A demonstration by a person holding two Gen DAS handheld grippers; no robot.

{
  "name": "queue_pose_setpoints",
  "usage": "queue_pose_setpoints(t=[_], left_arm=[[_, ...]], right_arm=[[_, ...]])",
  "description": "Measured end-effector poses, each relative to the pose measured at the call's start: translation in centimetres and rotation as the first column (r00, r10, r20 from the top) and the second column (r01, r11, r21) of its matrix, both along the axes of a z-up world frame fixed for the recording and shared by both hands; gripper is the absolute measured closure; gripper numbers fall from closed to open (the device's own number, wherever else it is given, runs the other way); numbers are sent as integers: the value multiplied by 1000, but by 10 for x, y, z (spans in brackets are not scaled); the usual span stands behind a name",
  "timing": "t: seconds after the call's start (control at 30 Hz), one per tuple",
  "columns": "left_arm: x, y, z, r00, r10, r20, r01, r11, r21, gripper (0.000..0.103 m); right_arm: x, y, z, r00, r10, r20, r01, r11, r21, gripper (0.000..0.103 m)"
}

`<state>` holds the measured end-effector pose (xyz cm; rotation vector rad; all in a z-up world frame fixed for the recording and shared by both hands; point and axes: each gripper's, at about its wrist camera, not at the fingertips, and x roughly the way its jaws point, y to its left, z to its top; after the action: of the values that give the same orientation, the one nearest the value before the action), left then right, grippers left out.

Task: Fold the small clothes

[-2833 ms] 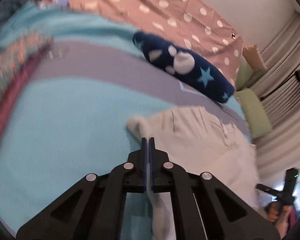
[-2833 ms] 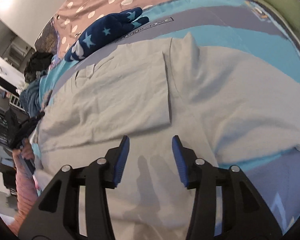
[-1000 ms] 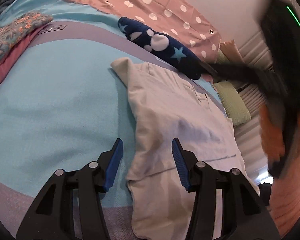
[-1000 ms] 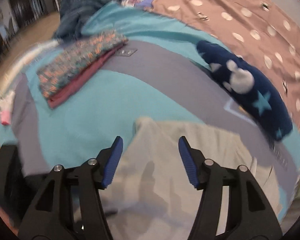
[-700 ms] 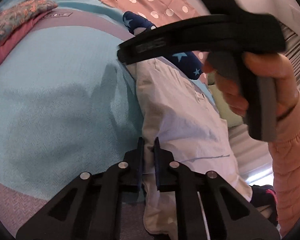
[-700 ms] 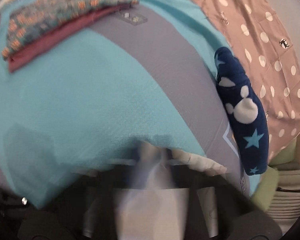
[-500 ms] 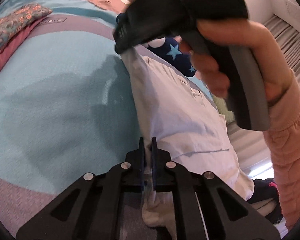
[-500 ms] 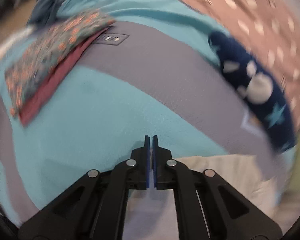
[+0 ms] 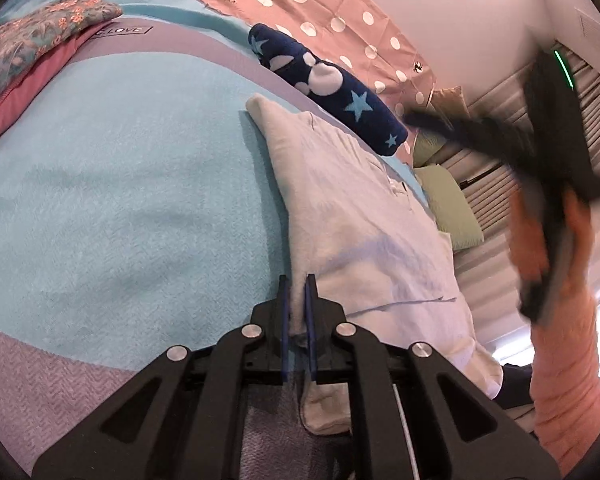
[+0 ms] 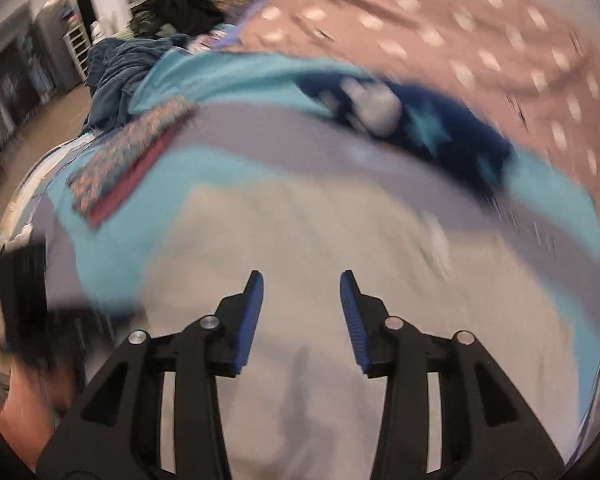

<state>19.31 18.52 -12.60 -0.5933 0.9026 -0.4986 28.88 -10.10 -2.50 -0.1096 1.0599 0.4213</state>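
A pale cream shirt [image 9: 360, 208] lies folded lengthwise on the turquoise and grey bedspread [image 9: 120, 200]. My left gripper [image 9: 296, 280] is at the shirt's near left edge. Its pads clamp a fold of the cloth, and the jaws are starting to ease apart. In the right wrist view my right gripper [image 10: 301, 280] hovers over the same shirt [image 10: 320, 232]. Its jaws are opening and hold nothing. The picture there is blurred by motion. The hand and pink sleeve [image 9: 560, 360] that carry the right gripper show at the right of the left wrist view.
A navy roll with stars [image 9: 328, 80] lies just beyond the shirt. A folded floral and red stack [image 9: 32, 52] sits at the far left. A pink dotted cover [image 9: 300, 0] and a green pillow [image 9: 448, 208] lie behind. Dark clothes [image 10: 116, 68] are heaped at the bed's far end.
My left gripper closed on the shirt's near edge and stayed put. The right gripper shut on the far corner, then let go and swung off to the right, now open.
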Motion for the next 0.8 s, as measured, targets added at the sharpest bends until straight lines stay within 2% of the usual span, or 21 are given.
queue_pose_setpoints(t=[0.03,0.1,0.13,0.17,0.23,0.27,0.3,0.33,0.37,0.43,0.47,0.5,0.57,0.63,0.7,0.73,0.77,0.8], left_arm=[[-1,0,1,1000,6,6,-6,1000,8,95],[-4,1,5,999,26,27,-27,999,24,95],[-6,2,9,998,45,45,-47,999,28,95],[-6,8,14,995,76,62,-77,997,12,95],[-7,16,19,991,120,55,-116,991,-68,96],[-6,19,24,990,136,48,-129,985,-117,96],[-6,17,30,989,139,42,-133,983,-123,96],[-5,11,35,990,137,39,-132,986,-98,96],[-5,-2,42,991,122,45,-121,992,-33,96],[-4,-28,50,995,80,63,-86,991,99,87],[-3,-44,51,996,67,58,-76,982,174,86],[-3,-54,50,997,59,47,-68,972,223,85],[-4,-73,52,998,35,46,-46,963,267,84],[-9,-86,58,997,24,67,-42,957,288,73],[-10,-102,65,996,12,92,-41,946,323,61],[-10,-113,71,994,1,109,-38,939,342,60],[-10,-122,75,993,-9,115,-32,936,352,60],[-7,-132,78,993,-21,118,-23,933,359,60]], right_arm=[[-8,-22,-10,999,-34,-34,34,999,8,63],[-20,-77,-44,977,-166,-133,166,986,-9,66],[-24,-105,-69,945,-261,-197,257,965,-45,67],[-30,-123,-81,936,-289,-200,300,954,25,74],[-40,-137,-82,937,-305,-173,330,934,139,73],[-42,-137,-81,935,-308,-175,334,932,145,71],[-45,-137,-79,936,-306,-174,334,930,157,67],[-46,-137,-78,936,-304,-176,334,925,178,58],[-49,-139,-75,934,-307,-183,341,918,203,57],[-56,-150,-68,930,-316,-190,358,896,261,58],[-65,-165,-61,928,-327,-177,369,873,319,62],[-76,-180,-53,926,-342,-157,376,855,356,62],[-94,-211,-45,914,-389,-116,402,822,405,62],[-123,-260,-36,871,-487,-60,461,770,441,60],[-149,-317,-43,791,-609,-54,564,693,450,57],[-162,-349,-53,728,-680,-84,638,627,447,57],[-175,-381,-65,653,-745,-136,711,542,448,57],[-183,-402,-75,596,-783,-179,756,472,453,57]])
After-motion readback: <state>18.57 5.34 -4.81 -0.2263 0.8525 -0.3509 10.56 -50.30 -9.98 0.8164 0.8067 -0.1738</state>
